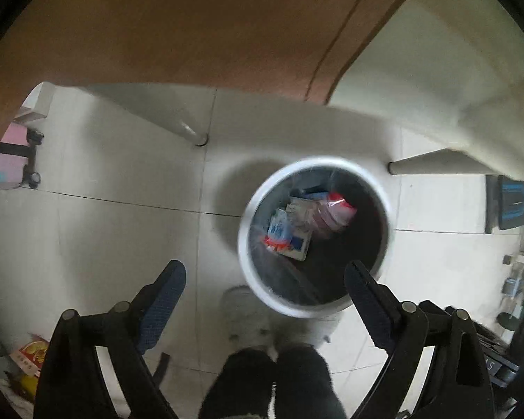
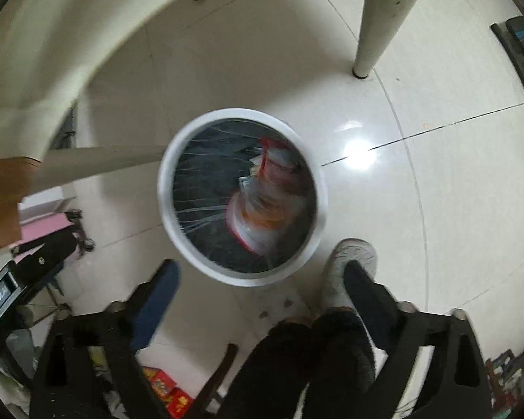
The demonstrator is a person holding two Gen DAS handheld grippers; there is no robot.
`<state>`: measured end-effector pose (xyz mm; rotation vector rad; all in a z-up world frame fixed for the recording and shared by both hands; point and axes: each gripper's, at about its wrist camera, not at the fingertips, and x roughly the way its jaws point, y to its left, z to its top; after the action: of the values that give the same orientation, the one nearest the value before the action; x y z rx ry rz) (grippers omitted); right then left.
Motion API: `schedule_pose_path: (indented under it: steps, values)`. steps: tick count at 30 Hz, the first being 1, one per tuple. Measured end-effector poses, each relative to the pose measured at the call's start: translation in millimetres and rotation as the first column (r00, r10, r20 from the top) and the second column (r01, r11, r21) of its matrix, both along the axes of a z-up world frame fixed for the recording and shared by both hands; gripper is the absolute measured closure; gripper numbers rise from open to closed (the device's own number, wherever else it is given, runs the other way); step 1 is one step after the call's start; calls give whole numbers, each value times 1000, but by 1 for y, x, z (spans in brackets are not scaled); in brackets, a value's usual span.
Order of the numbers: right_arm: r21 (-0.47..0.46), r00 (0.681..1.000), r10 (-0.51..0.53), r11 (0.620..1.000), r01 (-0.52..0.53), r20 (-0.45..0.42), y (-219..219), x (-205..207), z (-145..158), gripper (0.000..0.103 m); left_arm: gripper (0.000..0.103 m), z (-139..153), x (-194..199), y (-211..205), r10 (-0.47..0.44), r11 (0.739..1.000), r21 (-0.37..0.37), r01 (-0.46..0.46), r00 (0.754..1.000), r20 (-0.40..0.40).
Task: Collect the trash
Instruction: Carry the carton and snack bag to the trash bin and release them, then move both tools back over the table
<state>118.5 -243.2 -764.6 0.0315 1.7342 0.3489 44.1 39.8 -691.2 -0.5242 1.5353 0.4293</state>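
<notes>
White-rimmed bin (image 1: 258, 286) on the floor already holds wrappers (image 1: 290, 230) and a red-printed bag (image 2: 262, 192), while left gripper (image 1: 265, 276) and right gripper (image 2: 258, 276) hang released and empty at six o'clock, suggesting collection is well along.

A lived-in home room — glossy pale floor tiles (image 2: 436, 181), a table leg (image 2: 377, 21), a lined waste bin (image 2: 178, 230).

White tiled floor (image 2: 436, 181): round white trash bin (image 2: 178, 244) standing on it, table leg (image 2: 384, 17) nearby.
</notes>
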Motion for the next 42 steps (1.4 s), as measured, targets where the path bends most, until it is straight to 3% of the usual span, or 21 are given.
schedule_pose_path:
  steps: [2,9,13,19,34,42]
  values:
    - [-57,999,41,998,-40,24,4,-3,3,3,0,2,-6,-2,-14,1000,7,15,1000,-21]
    - [-187,986,128,976,-107,104,13,-10,31,1,0,37,-16,-16,-68,995,66,72,996,-56]
    - [-212,982,140,971,-111,128,15,-14,56,0,0,45,-17,-20,-74,995,70,78,995,-60]
    - [-215,977,144,971,-108,158,15,-23,101,0,0,85,-24,-31,-68,996,60,71,997,-44]
    - [-186,952,155,977,-107,263,1,-56,278,0,0,210,-45,-61,-118,992,48,117,993,17]
    - [-113,952,98,991,-68,289,-5,-72,380,0,0,303,-45,-59,-150,985,101,141,984,93]
